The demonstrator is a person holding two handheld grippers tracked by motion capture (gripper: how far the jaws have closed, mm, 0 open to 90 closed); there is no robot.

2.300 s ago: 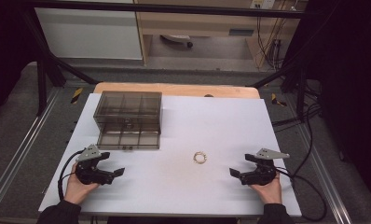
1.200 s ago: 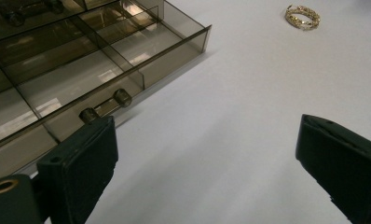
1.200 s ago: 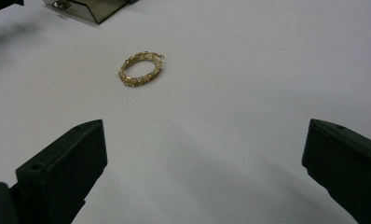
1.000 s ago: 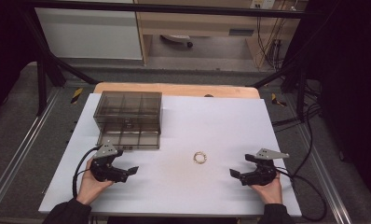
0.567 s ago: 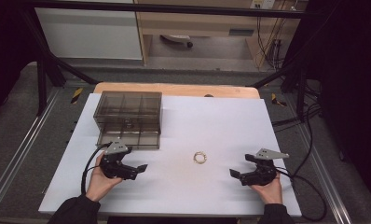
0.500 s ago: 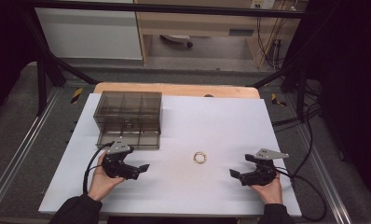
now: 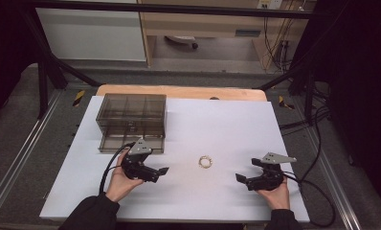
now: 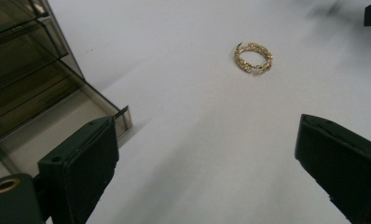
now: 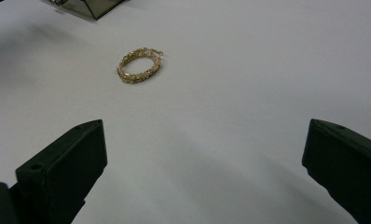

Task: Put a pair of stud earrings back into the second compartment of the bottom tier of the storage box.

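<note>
Small gold chain bracelet (image 7: 205, 162) was seen lying on the white table (image 7: 227, 124), between both tools. Left tool (image 7: 156, 171) and right tool (image 7: 246, 175) were held wide open, empty.

Grey floor (image 7: 16, 139), dark surroundings

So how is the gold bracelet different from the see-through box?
The bracelet is a tiny gold ring of chain lying flat on the white table; the box is much bigger, smoky grey and square-cornered. The bracelet lies between the two grippers, while the box stands farther back on the left. The box has compartments and a drawer pulled out at the front; the bracelet is one loop. Nothing touches either.
</note>
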